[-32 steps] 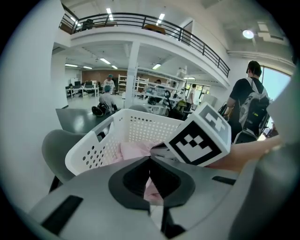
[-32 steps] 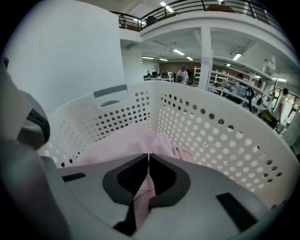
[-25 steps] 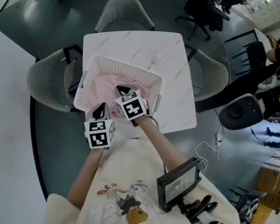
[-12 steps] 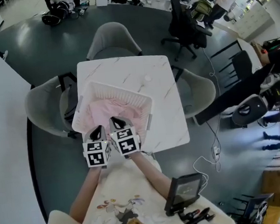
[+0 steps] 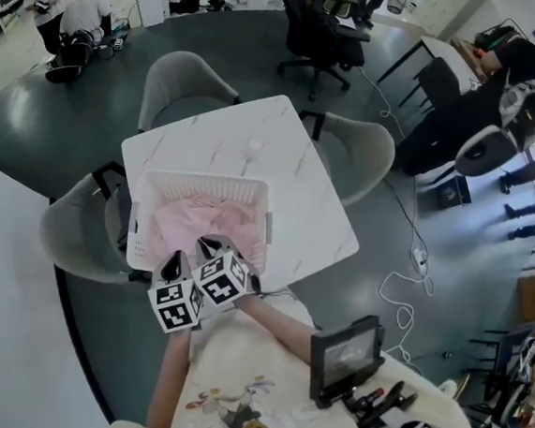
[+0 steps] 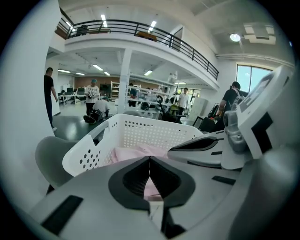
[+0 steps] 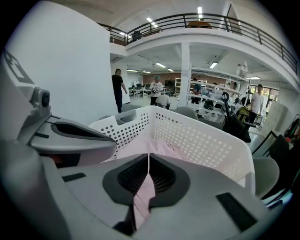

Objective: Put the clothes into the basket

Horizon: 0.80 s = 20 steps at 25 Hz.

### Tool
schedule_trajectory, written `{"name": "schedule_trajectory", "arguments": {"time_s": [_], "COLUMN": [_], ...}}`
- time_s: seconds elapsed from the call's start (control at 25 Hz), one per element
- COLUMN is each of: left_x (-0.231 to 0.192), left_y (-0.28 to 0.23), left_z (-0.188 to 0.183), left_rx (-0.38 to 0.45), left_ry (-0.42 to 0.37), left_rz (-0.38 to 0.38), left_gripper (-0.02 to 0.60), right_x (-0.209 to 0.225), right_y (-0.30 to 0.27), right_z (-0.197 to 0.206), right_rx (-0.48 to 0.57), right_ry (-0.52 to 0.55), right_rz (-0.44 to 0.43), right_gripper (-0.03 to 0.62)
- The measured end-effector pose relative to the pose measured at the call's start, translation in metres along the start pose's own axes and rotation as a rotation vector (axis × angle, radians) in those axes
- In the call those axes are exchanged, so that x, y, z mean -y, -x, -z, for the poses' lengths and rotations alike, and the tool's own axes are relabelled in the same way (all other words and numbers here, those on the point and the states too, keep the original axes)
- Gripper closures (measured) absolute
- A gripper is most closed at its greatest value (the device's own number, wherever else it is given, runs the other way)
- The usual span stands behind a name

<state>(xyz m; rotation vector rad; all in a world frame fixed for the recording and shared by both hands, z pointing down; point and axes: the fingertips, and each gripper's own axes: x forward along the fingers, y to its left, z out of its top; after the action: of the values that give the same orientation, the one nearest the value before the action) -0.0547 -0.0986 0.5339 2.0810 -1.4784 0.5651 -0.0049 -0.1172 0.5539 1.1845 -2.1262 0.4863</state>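
Grey chairs (image 5: 176,83) ring a white table (image 5: 286,164) on the dark workshop floor. On the table stands a white perforated basket (image 5: 261,220), with the pink clothes (image 5: 197,220) heaped inside it. Both tools hover side by side at the basket's near rim. The left gripper (image 6: 149,160) is pinched together on a fold of the pink clothes, and the right gripper (image 7: 148,158) is clamped on another strip of them.
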Motion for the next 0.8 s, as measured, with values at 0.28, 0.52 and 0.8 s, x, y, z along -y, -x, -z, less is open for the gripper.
{"name": "schedule_trajectory", "arguments": {"time_s": [0.28,0.52,0.8], "left_x": [-0.009,-0.003,0.0], "left_y": [-0.001,-0.006,-0.008], "left_z": [-0.007,-0.003,0.0], "left_rx": [0.0,0.01,-0.004], "left_ry": [-0.025,-0.025,-0.015], "left_rz": [0.01,0.014,0.026], "left_gripper": [0.571,0.571,0.571], "right_x": [-0.006,0.002,0.004], "right_y": [-0.007,-0.006,-0.006], "right_z": [-0.009,-0.007,-0.003], "right_rx": [0.002,0.019,0.012], "right_ry": [0.012,0.031,0.036], "right_rz": [-0.008,0.01,0.008], "right_gripper": [0.58,0.58,0.58]}}
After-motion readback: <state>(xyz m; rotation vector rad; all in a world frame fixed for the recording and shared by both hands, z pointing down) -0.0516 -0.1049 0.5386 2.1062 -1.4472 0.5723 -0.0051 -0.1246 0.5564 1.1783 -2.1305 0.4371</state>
